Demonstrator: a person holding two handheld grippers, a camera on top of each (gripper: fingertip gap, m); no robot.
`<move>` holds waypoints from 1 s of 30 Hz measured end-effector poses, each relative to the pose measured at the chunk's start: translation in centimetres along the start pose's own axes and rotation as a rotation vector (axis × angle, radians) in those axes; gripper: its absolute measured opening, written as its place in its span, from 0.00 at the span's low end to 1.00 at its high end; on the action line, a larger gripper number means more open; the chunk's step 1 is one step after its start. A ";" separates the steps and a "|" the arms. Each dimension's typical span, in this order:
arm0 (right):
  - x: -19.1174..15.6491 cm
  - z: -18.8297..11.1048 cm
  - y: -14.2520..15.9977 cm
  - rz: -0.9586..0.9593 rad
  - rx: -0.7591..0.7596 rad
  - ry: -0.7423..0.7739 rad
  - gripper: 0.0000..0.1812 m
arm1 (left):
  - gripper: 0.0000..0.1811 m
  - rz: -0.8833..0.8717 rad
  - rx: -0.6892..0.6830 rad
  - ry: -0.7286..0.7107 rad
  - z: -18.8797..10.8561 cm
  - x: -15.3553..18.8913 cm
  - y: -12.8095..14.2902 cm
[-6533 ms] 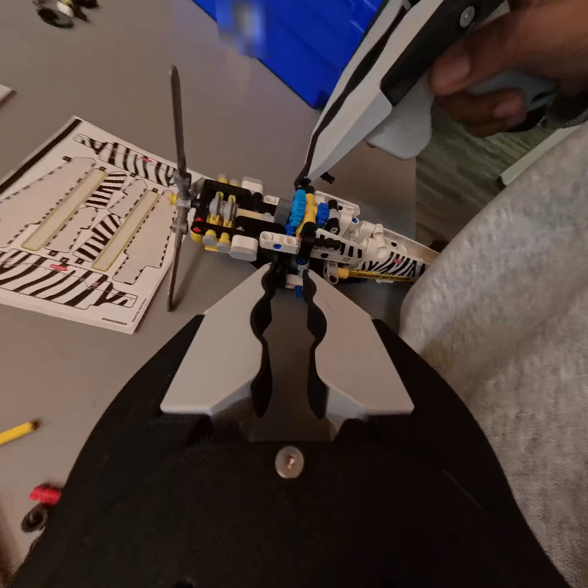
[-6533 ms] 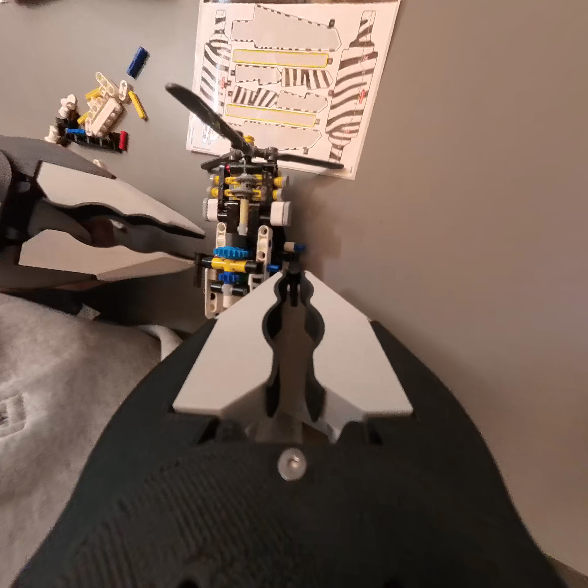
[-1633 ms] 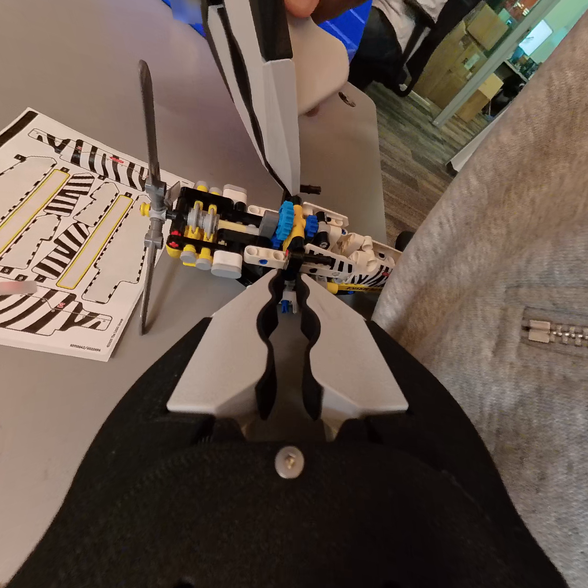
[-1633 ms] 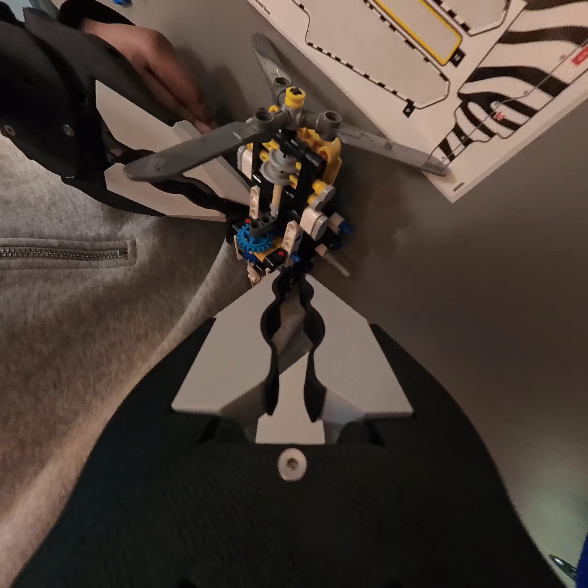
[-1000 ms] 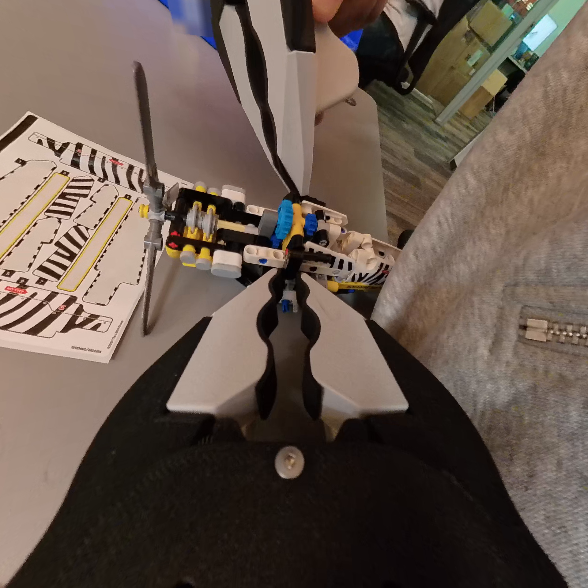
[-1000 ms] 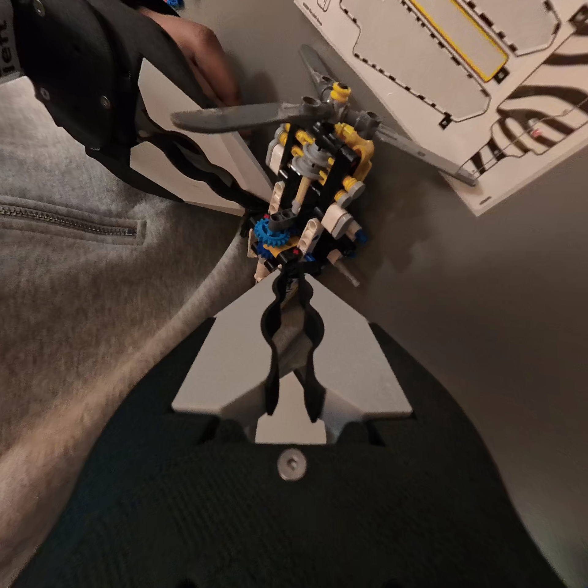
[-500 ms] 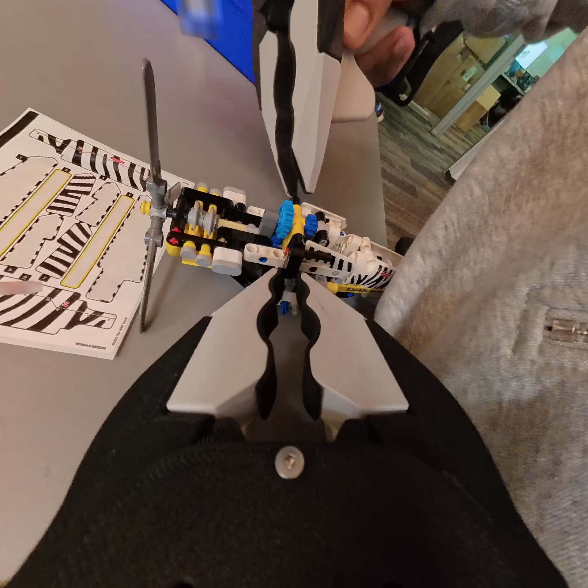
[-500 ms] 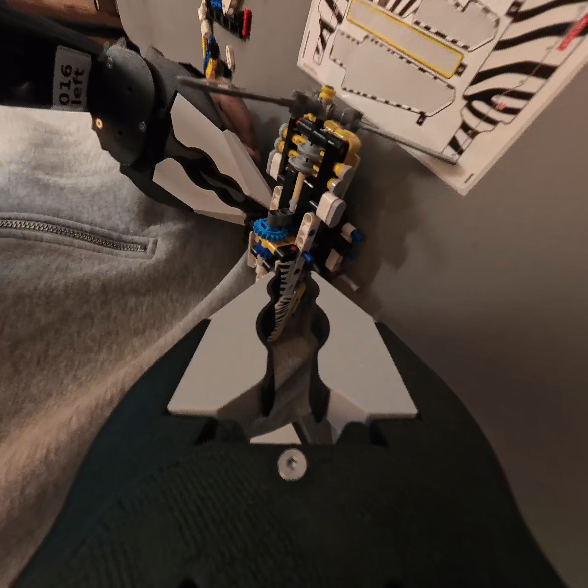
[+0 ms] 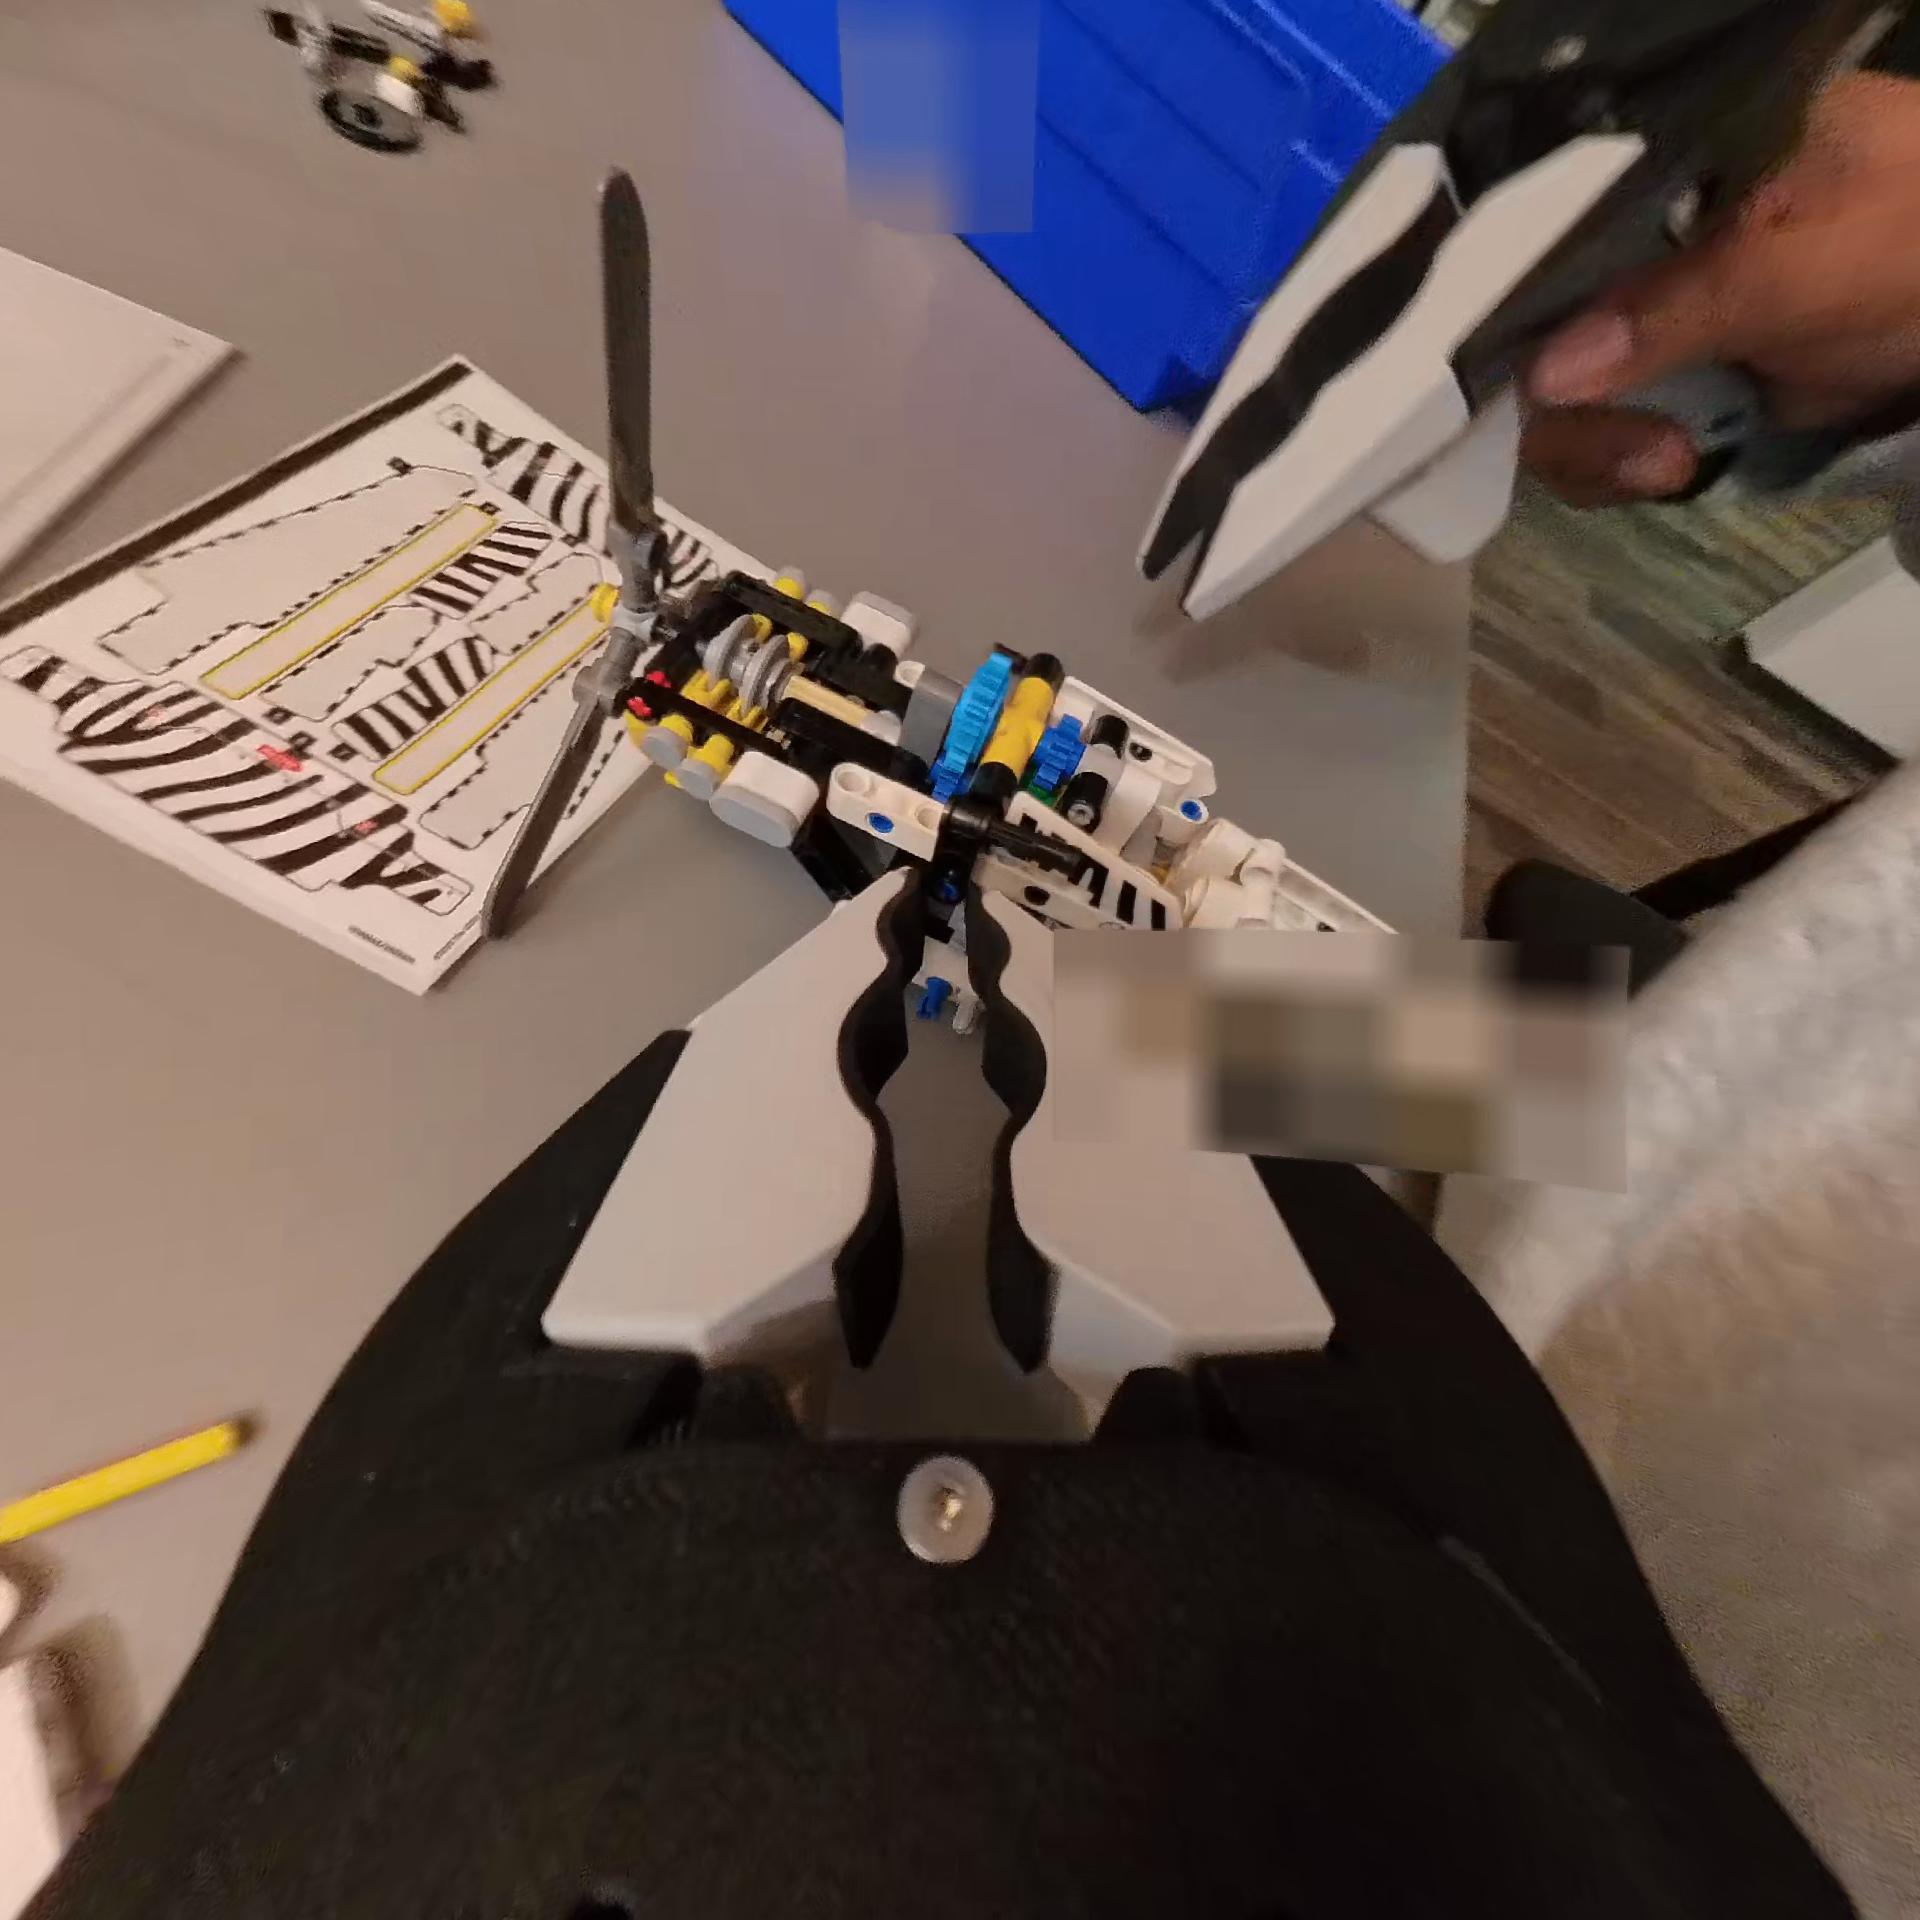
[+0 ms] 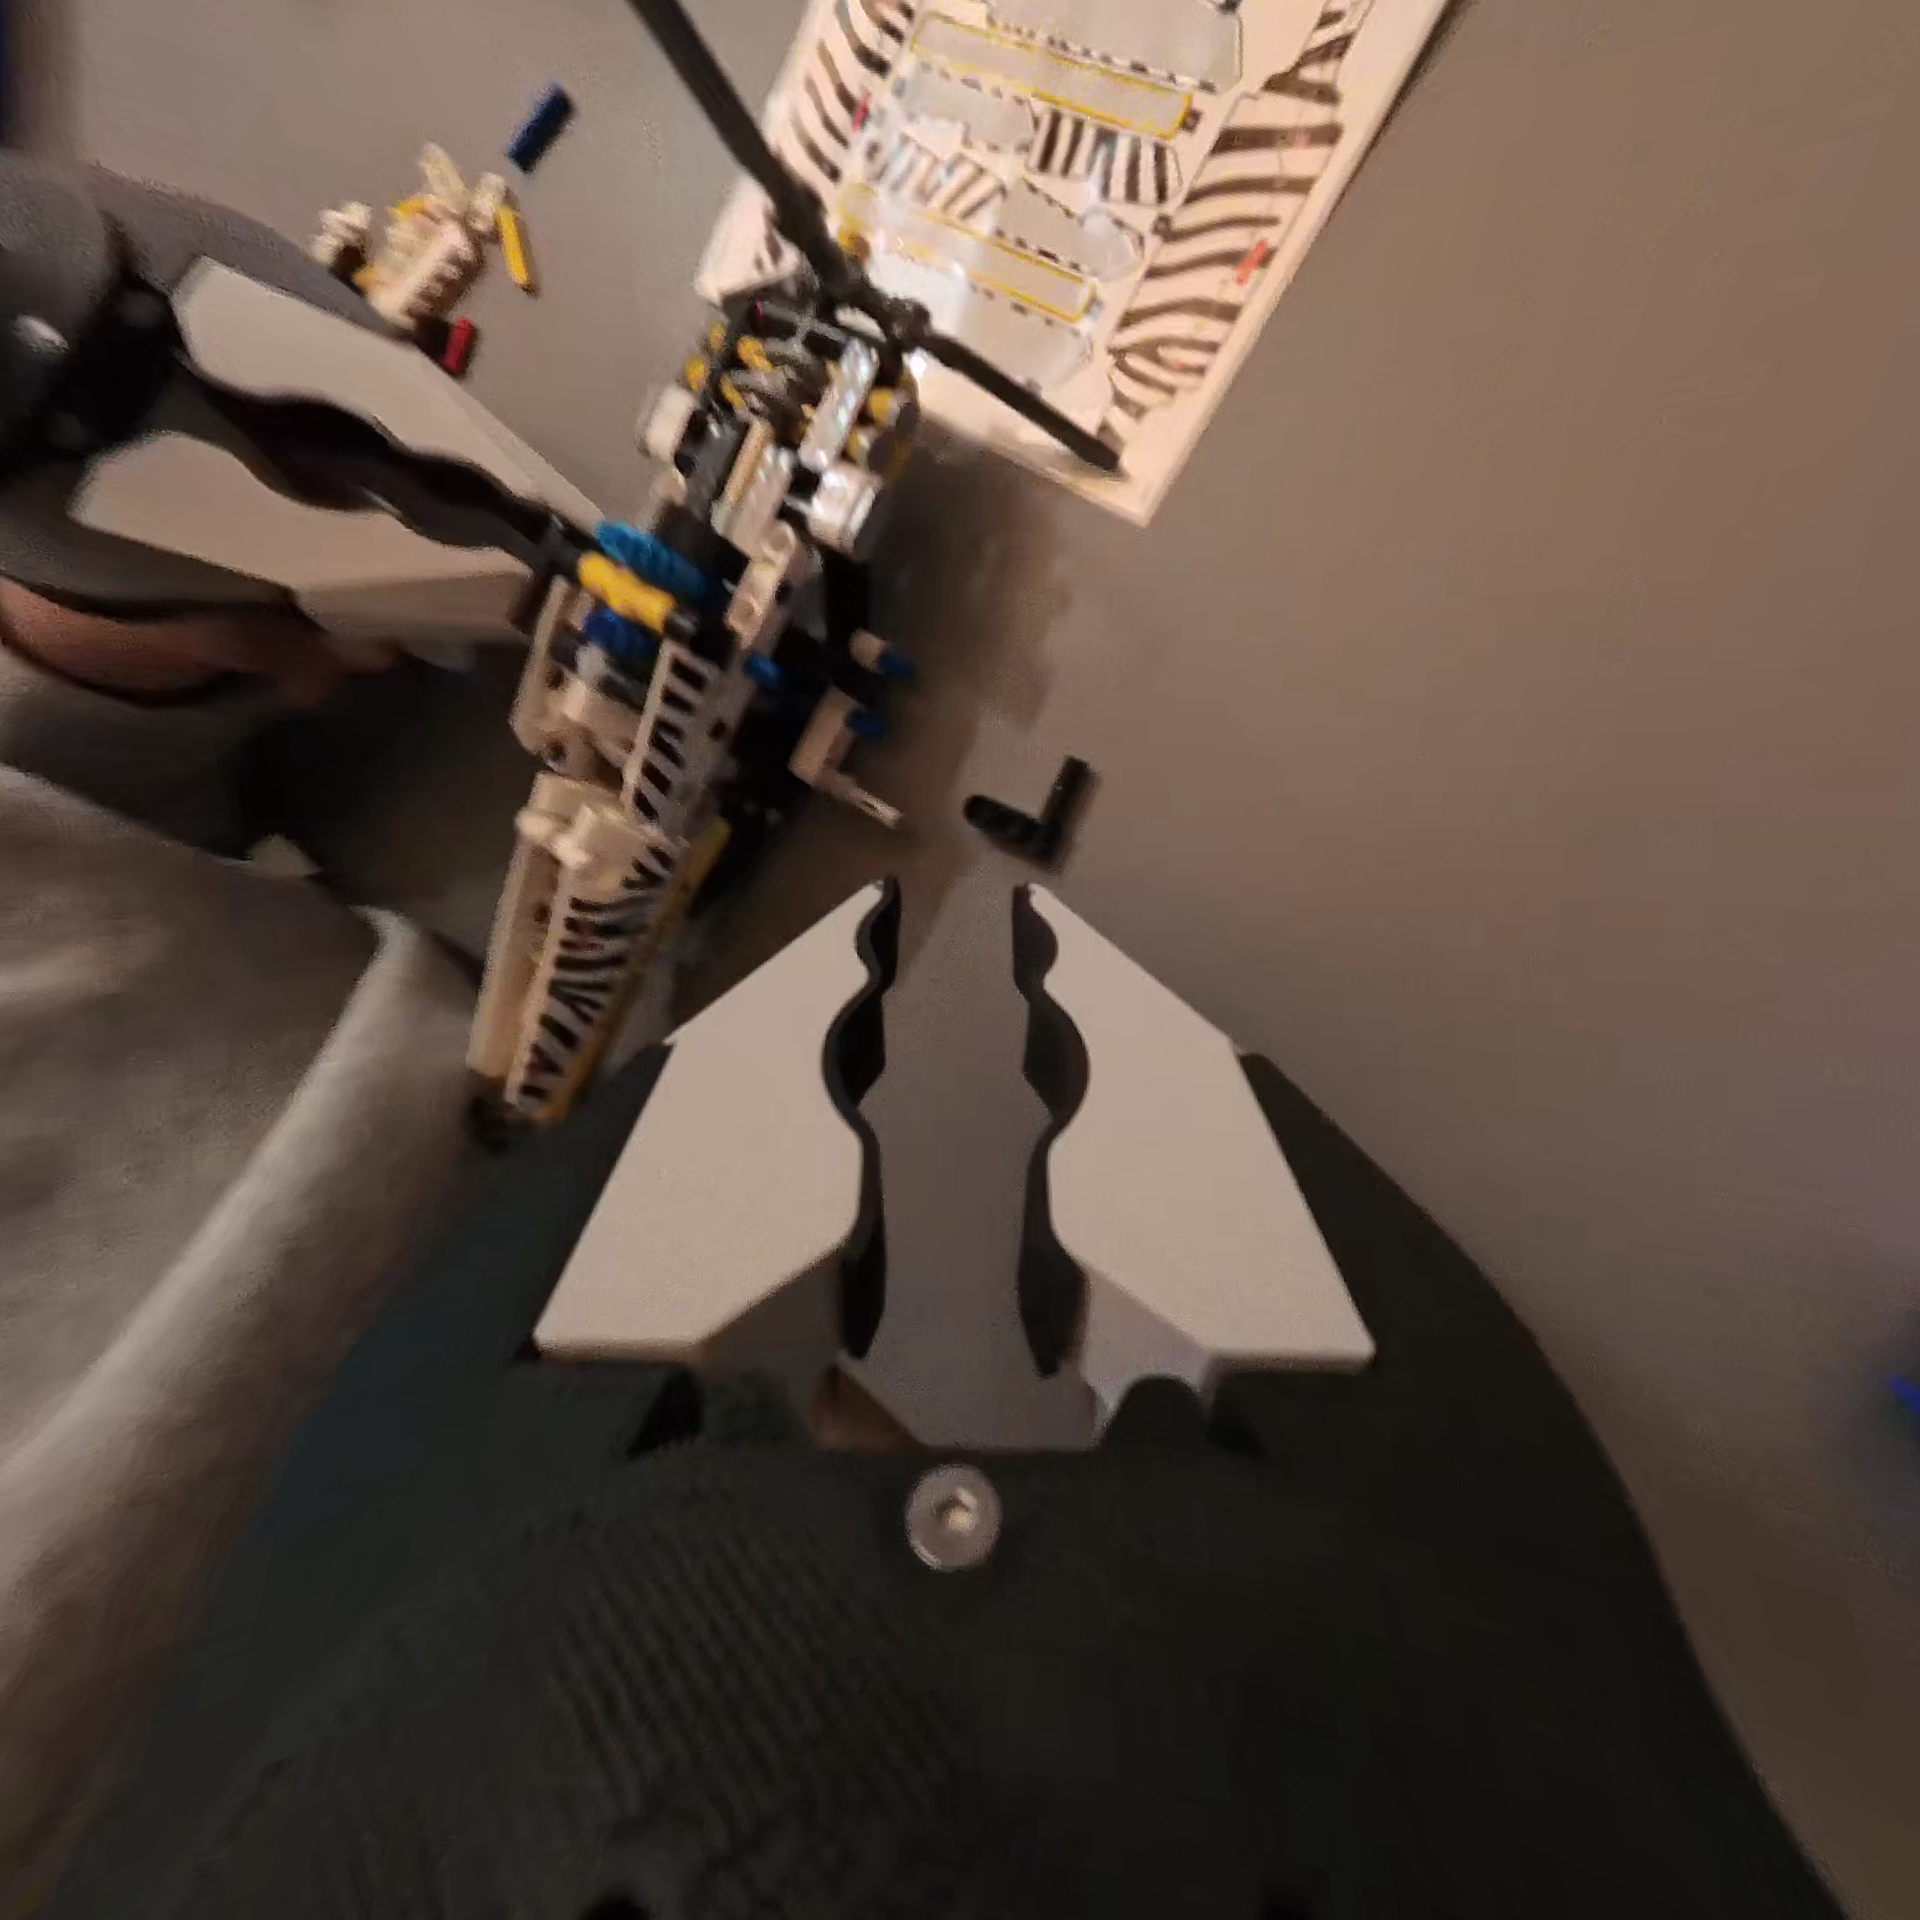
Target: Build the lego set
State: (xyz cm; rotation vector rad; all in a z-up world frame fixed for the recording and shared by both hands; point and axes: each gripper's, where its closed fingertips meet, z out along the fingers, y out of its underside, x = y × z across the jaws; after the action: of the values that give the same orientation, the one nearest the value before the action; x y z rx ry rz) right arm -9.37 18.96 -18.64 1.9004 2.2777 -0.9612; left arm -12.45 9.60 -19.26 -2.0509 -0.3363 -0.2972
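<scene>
A lego plane model (image 9: pixel 935 748) with a grey propeller (image 9: pixel 629 520) and a zebra-striped tail lies on the grey table (image 9: pixel 260 1143). My left gripper (image 9: pixel 940 894) is shut on a black pin on the model's side. My right gripper (image 9: pixel 1184 566) hangs above and to the right of the model, apart from it. In the right wrist view the right gripper (image 10: pixel 951 894) is open and empty, with the model (image 10: pixel 707 644) to its left. A small black angled piece (image 10: pixel 1023 810) lies on the table just ahead of its fingertips. The left gripper (image 10: pixel 540 551) grips the model there.
A zebra-striped sticker sheet (image 9: pixel 312 665) lies under the propeller. A blue bin (image 9: pixel 1091 156) stands at the back. A small wheeled build (image 9: pixel 384 62) and loose pieces (image 10: pixel 436 249) lie farther off. A yellow piece (image 9: pixel 125 1475) lies front left. A grey sweatshirt (image 9: pixel 1714 1351) is right.
My right gripper has let go of the model, opened and pulled away to the right. A black angled piece now lies on the table before it. My left gripper keeps its hold.
</scene>
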 end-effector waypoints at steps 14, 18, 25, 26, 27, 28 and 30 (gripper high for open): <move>1.4 3.6 0.0 -0.123 0.244 0.246 0.13 | 0.04 -0.076 0.081 -0.288 -5.5 -3.1 -1.9; 1.4 3.0 -0.2 -0.136 0.287 0.267 0.06 | 0.03 -0.133 0.208 -0.192 -6.3 -0.1 -3.6; -6.0 -4.1 -3.8 -0.450 0.826 0.048 0.05 | 0.09 -0.330 0.353 0.219 -4.2 7.3 -7.2; -7.0 -5.1 -3.9 -0.510 0.894 0.041 0.05 | 0.12 -0.373 0.366 0.294 -3.9 8.1 -7.8; -7.8 -5.9 -3.9 -0.567 0.949 0.035 0.05 | 0.14 -0.421 0.380 0.369 -3.7 8.8 -8.3; -8.5 -6.5 -3.7 -0.619 0.987 0.029 0.05 | 0.15 -0.468 0.393 0.440 -3.7 9.4 -8.9; -9.4 -7.2 -3.3 -0.712 1.025 0.027 0.04 | 0.16 -0.548 0.406 0.542 -3.5 10.1 -9.5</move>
State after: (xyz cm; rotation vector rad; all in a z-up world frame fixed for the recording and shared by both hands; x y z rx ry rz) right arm -7.33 13.73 -7.71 1.1223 2.7892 -2.5674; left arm -6.72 12.10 -6.44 -1.3812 -0.5614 -1.0075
